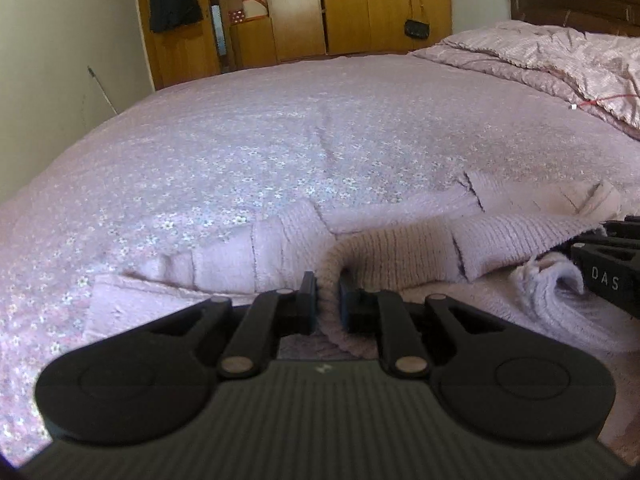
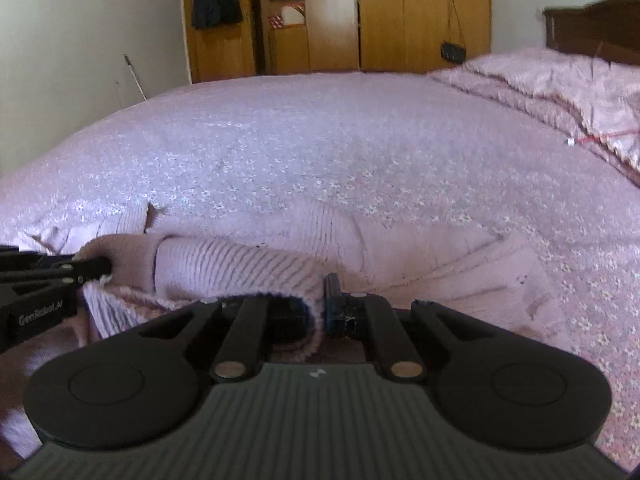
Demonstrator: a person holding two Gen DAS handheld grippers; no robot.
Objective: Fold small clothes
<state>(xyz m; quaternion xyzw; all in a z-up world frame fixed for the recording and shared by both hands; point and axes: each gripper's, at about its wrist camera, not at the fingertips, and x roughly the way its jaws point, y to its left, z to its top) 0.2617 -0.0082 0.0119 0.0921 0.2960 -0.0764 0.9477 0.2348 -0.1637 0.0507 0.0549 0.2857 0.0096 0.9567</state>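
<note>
Both left gripper and right gripper jaws clamp the near edge of the pink knit sweater on the bed; thick rib could slip, skewing the fold.

the left gripper pinches a fold of the pink sweater between its fingers. the right gripper is to the right of them, on the bed.

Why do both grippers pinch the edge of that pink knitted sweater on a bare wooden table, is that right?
Not a table. Both wrist views show the sweater lying on a bed with a flowered pink cover. The left gripper and right gripper do each pinch its edge.
</note>
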